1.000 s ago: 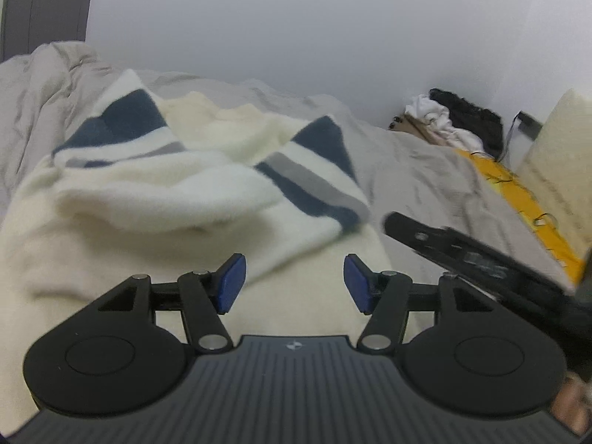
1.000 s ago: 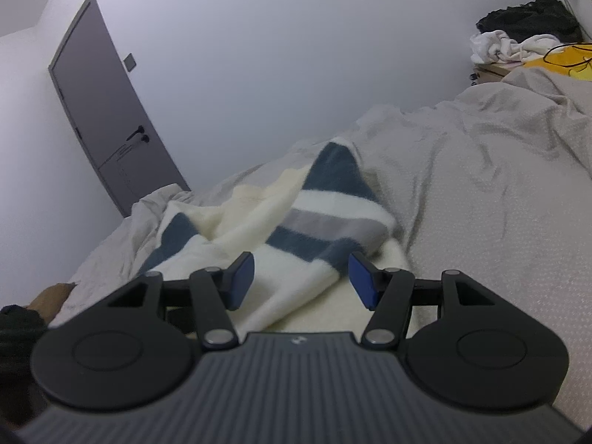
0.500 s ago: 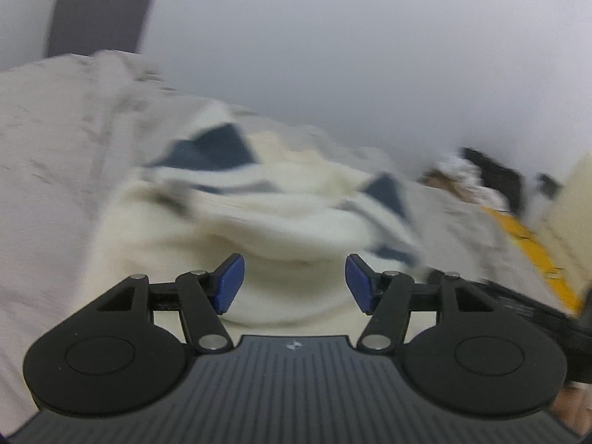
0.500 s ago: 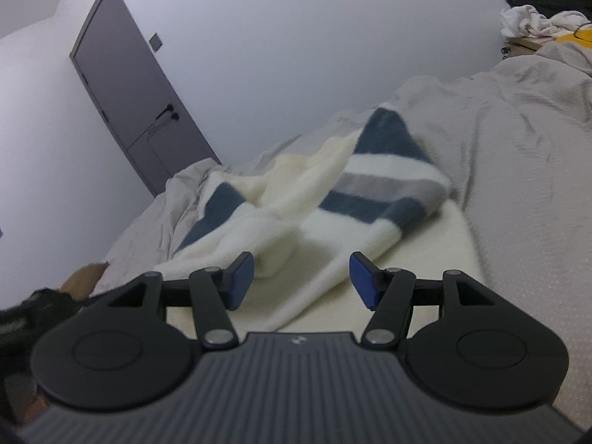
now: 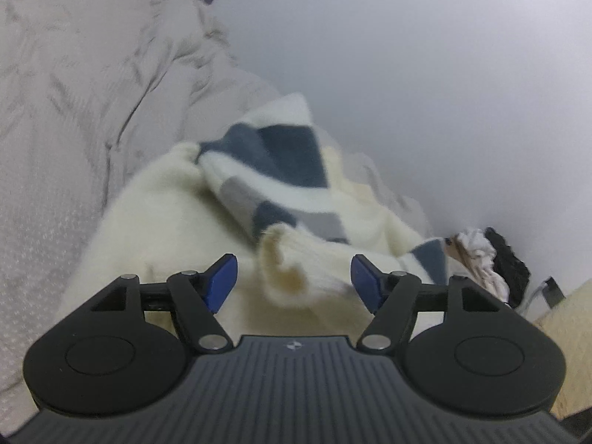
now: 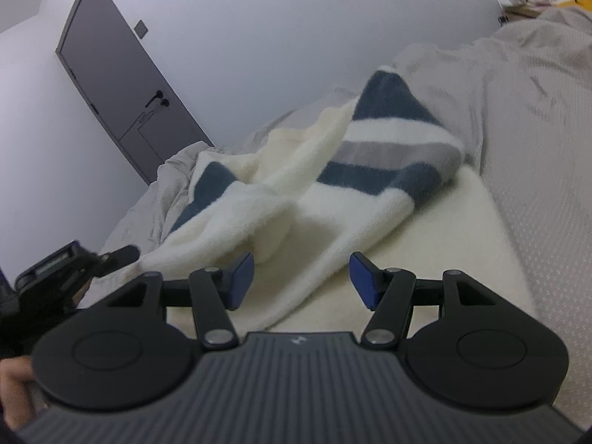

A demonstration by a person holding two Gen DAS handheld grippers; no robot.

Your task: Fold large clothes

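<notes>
Left gripper (image 5: 294,281) jaws apart, just widened, sweater cuff (image 5: 285,270) apparently between, ungripped (blurred). Right gripper (image 6: 301,277) apart over sweater (image 6: 333,199).

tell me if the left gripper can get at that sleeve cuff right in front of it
Probably yes: the left gripper has just been opening, and the cream sleeve cuff lies ahead between its blue fingers, unpinched, with nothing in between. The picture is blurred, so the exact gap is unclear.
</notes>
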